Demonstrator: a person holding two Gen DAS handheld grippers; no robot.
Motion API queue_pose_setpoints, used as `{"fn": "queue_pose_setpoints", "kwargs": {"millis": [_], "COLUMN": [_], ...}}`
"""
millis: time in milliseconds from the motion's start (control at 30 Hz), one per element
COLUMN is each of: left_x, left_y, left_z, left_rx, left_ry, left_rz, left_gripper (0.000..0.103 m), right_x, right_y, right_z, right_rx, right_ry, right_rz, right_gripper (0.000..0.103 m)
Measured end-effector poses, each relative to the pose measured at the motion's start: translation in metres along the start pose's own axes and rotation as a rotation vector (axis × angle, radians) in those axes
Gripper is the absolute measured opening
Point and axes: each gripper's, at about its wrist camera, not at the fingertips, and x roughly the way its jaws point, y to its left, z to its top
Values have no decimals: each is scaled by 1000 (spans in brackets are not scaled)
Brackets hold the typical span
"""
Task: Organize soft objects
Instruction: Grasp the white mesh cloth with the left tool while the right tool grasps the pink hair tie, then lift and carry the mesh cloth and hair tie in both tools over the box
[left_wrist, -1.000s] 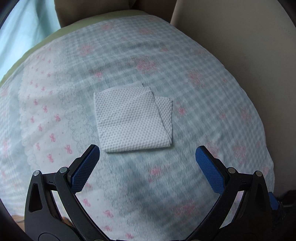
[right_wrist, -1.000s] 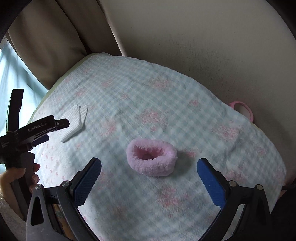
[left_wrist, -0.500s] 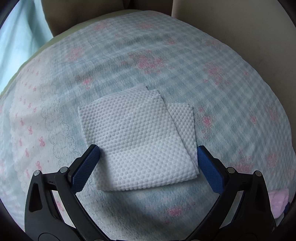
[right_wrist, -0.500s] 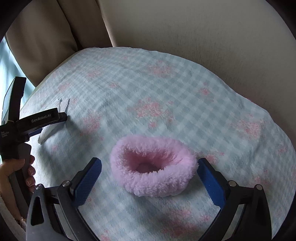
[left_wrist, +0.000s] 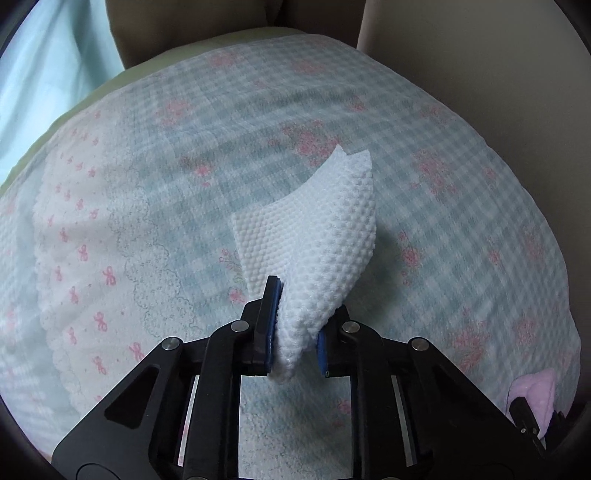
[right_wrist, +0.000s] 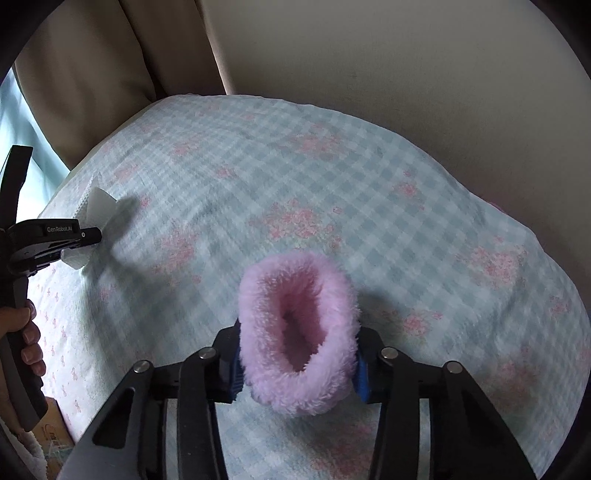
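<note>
A beige upholstered backrest rises behind the seat, and a pale blue curtain hangs at the far left edge. Over the seat lies one blue-and-white checked blanket printed with pink flowers, with a white panel of small pink bows along its left side. Two soft things are in hand. The right gripper has its jaws closing on the one fluffy pink band, which is squeezed into a tall oval between the blue pads (its lower edge just above the blanket). The left gripper is clamped on the one white dimpled cloth, bunched upright with its far corners lifted off the blanket. The only legible writing is "GenRobot.AI" on the left gripper's side, with a hand on its handle.
</note>
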Motion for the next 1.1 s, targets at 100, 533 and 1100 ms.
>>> {"fn": "queue_pose_setpoints", "kwargs": {"millis": [100,533,1100], "left_x": [-9,-101,-315], "left_y": [-3,-3,71], "left_z": [-1,1,-58], "left_rx": [5,-86,-226], "left_ry": [-13,-73,-207], "left_rz": [-13,-73,-45], "left_gripper": [14,14,14], "right_x": [-3,-59,-224], "right_y": [2,9,80], "right_z": [-1,24,42], "right_rx": [-8,-33,-233], "right_ry": [-9,-96,-223], "right_rz": [9,51,189], "right_gripper": [32,32,32]}}
